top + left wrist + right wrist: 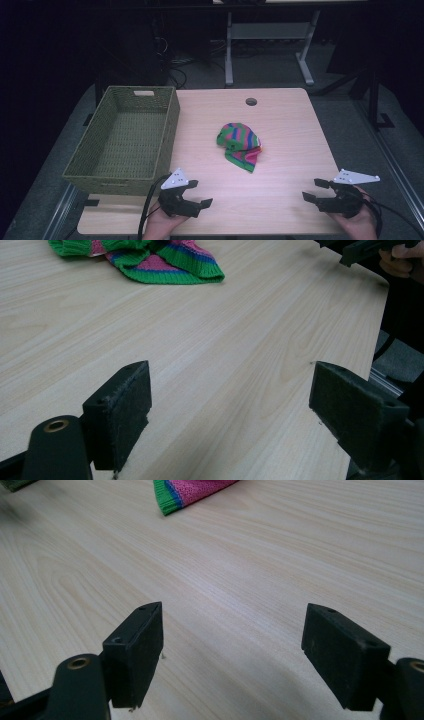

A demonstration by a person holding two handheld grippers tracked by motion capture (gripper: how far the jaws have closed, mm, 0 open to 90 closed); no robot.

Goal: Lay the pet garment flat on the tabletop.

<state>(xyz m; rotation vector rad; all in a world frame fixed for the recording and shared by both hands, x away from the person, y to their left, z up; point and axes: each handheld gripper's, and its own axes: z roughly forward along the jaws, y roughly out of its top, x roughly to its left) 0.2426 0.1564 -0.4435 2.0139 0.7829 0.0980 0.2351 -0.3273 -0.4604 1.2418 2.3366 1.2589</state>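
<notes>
- High view: a striped cloth (pixel 239 145) lies crumpled near the middle of the table (pixel 290 125), well apart from both grippers. A green basket (pixel 125 141) stands along the table's left edge, overhanging it a little. The left gripper (pixel 196 193) sits at the near edge, just right of the basket's near right corner, jaws wide with nothing between them. The right gripper (pixel 316 189) sits by the near right corner, jaws also wide and bare, pointing left across the table.
- Left gripper view: both black jaws stand far apart over bare wood. The cloth (pixel 150 260) lies ahead at the top left, clear of the jaws. The right gripper (pixel 360 249) shows at the top right, by the table's edge.
- Right gripper view: the jaws stand wide apart over bare wood, holding nothing. One corner of the cloth (pixel 187 492) reaches in at the top, well ahead of the jaws.
</notes>
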